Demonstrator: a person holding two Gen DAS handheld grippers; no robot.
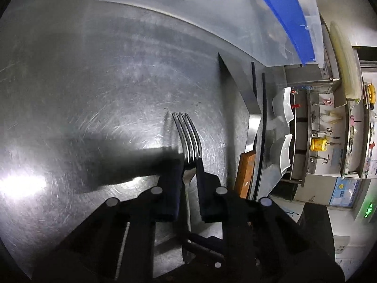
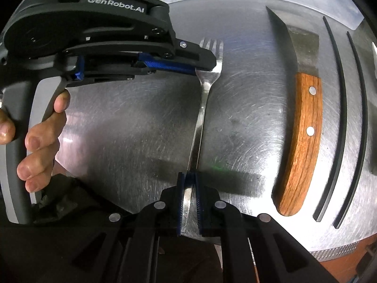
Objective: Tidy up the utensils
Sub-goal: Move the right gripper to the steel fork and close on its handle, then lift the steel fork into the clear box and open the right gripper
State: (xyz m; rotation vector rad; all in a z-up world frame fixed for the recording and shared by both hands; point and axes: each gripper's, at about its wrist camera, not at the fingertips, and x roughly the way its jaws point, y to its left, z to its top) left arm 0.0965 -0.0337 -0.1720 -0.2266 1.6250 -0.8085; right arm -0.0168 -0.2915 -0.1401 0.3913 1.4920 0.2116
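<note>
While both grip fork (image 2: 202,108) | knife (image 2: 299,127) near | table edge (image 2: 334,251) close

Fork (image 2: 202,108) lying on the counter (image 2: 132,118), tines toward the container (image 1: 165,7) behind. Right of it, apart: knife (image 2: 301,118), then two chopsticks (image 2: 339,118) side by side, all roughly parallel.

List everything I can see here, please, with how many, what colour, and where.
fork: one, silver, on the table, held at both ends
cleaver: one, steel blade, wooden handle, right of the fork
chopsticks: two, black, right of the cleaver
plastic bin: one, clear with blue trim, far side
table: one, scratched steel
left gripper: black, shut on the fork's neck
right gripper: black, shut on the fork's handle
hand: one, holding the left gripper
</note>
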